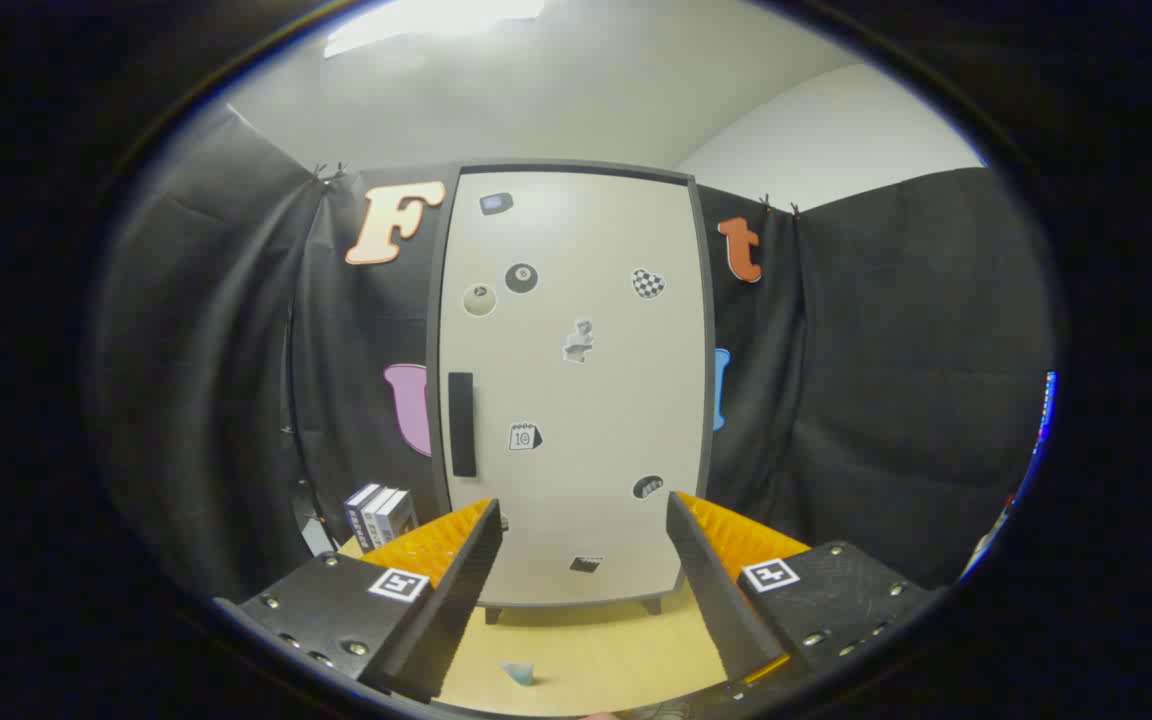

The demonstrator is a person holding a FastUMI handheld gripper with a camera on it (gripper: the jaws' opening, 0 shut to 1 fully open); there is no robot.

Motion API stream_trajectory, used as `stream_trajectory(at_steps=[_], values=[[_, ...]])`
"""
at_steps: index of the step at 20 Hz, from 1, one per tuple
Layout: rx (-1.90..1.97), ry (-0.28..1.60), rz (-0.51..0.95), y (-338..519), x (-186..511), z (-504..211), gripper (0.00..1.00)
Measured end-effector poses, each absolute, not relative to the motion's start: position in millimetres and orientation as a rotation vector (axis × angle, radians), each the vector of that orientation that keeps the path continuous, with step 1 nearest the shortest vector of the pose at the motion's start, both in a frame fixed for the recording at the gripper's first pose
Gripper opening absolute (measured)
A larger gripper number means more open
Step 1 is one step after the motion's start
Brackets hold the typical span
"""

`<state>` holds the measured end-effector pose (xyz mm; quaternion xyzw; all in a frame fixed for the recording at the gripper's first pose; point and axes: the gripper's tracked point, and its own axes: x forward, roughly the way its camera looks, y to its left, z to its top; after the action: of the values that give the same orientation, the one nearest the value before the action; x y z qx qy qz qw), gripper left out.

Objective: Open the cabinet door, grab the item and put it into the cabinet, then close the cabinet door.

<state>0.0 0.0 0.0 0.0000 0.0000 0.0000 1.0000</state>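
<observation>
A tall cabinet [576,400] with a pale door stands on the wooden table straight ahead of my fingers. Its door is closed and carries several small stickers. A dark vertical handle [462,424] sits on the door's left side, above my left fingertip. My gripper [584,512] is open, fingers spread wide with nothing between them, held back from the door. A small pale blue item [519,673] lies on the table between the fingers, close to me. Several small boxes [378,515] stand upright left of the cabinet.
The wooden table [596,650] runs from under my fingers to the cabinet's feet. Black cloth walls close in the booth on the left, right and behind the cabinet.
</observation>
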Motion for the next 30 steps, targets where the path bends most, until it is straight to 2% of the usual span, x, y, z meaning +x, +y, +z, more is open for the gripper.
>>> stream_trajectory(at_steps=[21,30], values=[[-0.022,0.030,0.025,5,4,-6,0.98],[-0.008,0.062,0.095,57,89,-13,0.98]])
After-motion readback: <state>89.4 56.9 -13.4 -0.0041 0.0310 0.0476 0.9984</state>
